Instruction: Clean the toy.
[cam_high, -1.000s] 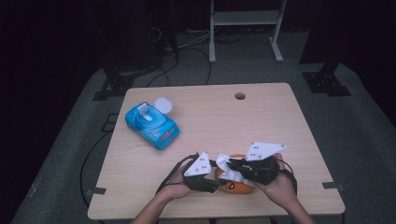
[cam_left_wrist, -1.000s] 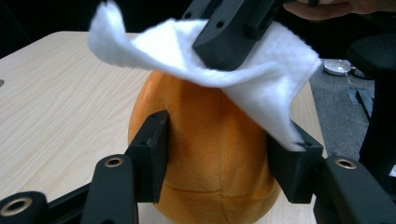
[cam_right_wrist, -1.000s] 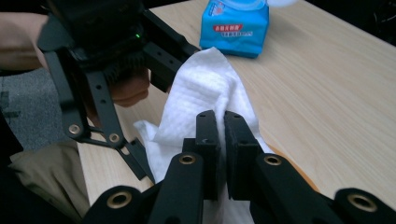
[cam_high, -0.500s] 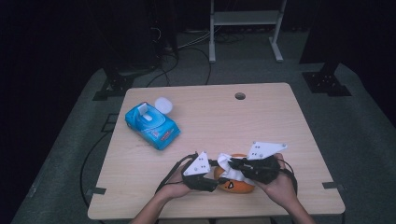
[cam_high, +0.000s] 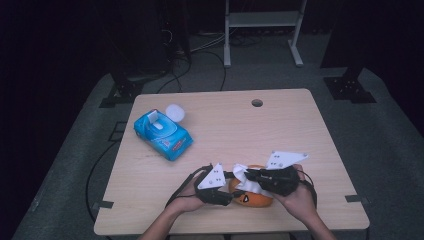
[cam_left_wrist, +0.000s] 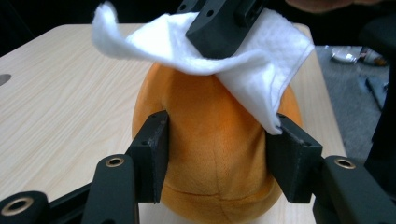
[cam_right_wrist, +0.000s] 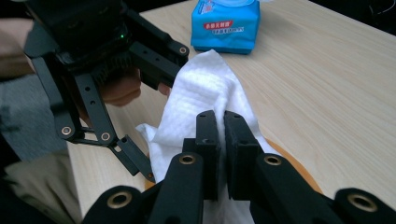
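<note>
An orange plush toy (cam_high: 256, 199) lies near the table's front edge. My left gripper (cam_high: 226, 194) is shut on the toy (cam_left_wrist: 215, 154), one jaw pressing each side. My right gripper (cam_high: 248, 176) is shut on a white wipe (cam_high: 241, 175) and holds it against the top of the toy. In the left gripper view the wipe (cam_left_wrist: 261, 60) drapes over the toy's upper end under the right gripper's jaws. In the right gripper view the closed right gripper (cam_right_wrist: 222, 126) pinches the wipe (cam_right_wrist: 205, 88), and an orange edge of the toy (cam_right_wrist: 299, 172) shows below.
A blue wipes pack (cam_high: 162, 132) lies at the table's left, its white lid (cam_high: 175, 112) flipped open behind it; the pack (cam_right_wrist: 226, 21) also shows in the right gripper view. A small round hole (cam_high: 257, 103) sits near the far edge. Bare wood table (cam_high: 280, 130) lies between.
</note>
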